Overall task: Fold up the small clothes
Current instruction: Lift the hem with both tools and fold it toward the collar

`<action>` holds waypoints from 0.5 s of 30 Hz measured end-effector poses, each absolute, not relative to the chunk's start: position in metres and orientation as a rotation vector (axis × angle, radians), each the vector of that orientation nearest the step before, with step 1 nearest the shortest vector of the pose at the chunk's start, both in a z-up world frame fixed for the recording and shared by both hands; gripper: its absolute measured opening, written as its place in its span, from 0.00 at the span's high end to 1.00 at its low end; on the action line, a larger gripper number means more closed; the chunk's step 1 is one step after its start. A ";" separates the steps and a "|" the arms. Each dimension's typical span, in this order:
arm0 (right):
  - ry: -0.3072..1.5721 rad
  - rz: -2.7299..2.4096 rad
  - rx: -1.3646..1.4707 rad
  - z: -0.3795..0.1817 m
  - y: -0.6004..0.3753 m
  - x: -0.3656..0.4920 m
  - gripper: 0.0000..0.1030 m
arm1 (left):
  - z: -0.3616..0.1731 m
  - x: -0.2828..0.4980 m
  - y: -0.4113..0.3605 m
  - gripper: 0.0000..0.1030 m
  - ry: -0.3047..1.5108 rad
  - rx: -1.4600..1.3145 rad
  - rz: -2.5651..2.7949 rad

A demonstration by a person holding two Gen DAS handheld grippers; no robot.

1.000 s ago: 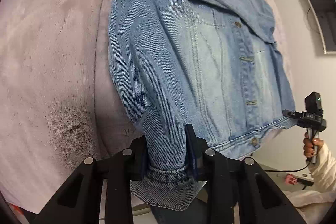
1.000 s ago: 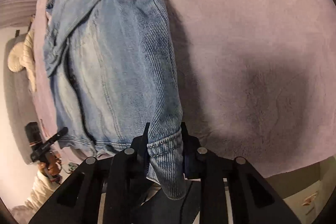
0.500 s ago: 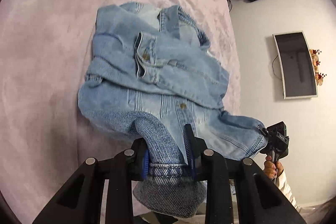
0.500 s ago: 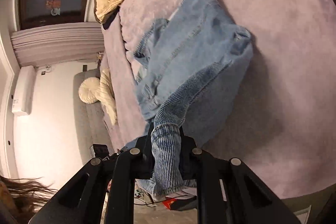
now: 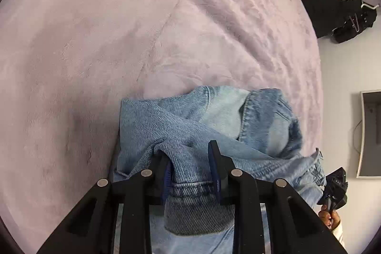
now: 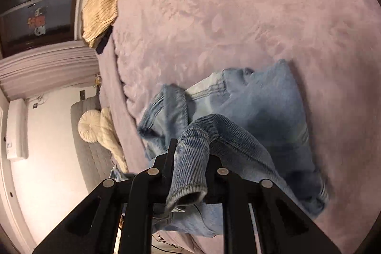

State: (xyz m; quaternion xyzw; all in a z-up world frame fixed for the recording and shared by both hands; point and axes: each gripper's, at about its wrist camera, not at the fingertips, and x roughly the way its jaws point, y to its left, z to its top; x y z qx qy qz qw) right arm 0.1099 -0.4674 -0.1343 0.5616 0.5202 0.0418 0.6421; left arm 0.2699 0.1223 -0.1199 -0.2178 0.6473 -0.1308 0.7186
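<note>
A light-blue denim jacket (image 5: 214, 116) lies bunched on a lilac plush blanket (image 5: 95, 39). My left gripper (image 5: 190, 158) is shut on a cuff-like banded edge of the denim, which hangs out behind the blue pads. In the right wrist view the same jacket (image 6: 262, 106) shows, blurred by motion. My right gripper (image 6: 190, 151) is shut on a sleeve cuff, whose open end droops toward the camera. That right gripper (image 5: 335, 185) also appears at the left view's right edge, held by a hand (image 5: 329, 218). The jacket's lower half is hidden under both grippers.
A yellow knit garment (image 6: 102, 8) lies at the bed's far corner. Black clothes (image 5: 340, 16) hang on the wall, with a wall screen (image 5: 369, 132) lower down. A round cream cushion (image 6: 89, 125) rests on a grey seat beside the bed. Bare blanket (image 6: 238, 4) stretches beyond the jacket.
Both grippers have carried their denim ends across the spread jacket toward its collar end. The jacket was long and flat; it is now doubled over and bunched just ahead of the fingers.
</note>
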 end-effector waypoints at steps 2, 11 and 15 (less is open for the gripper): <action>1.218 0.048 1.294 -0.160 -0.468 0.121 0.84 | -0.130 0.277 0.117 0.71 1.443 -0.438 -0.274; 1.216 0.067 1.330 -0.165 -0.467 0.127 0.77 | -0.087 0.269 0.125 0.71 1.445 -0.372 -0.310; 1.208 0.087 1.277 -0.146 -0.469 0.127 0.58 | -0.058 0.254 0.110 0.69 1.412 -0.161 -0.354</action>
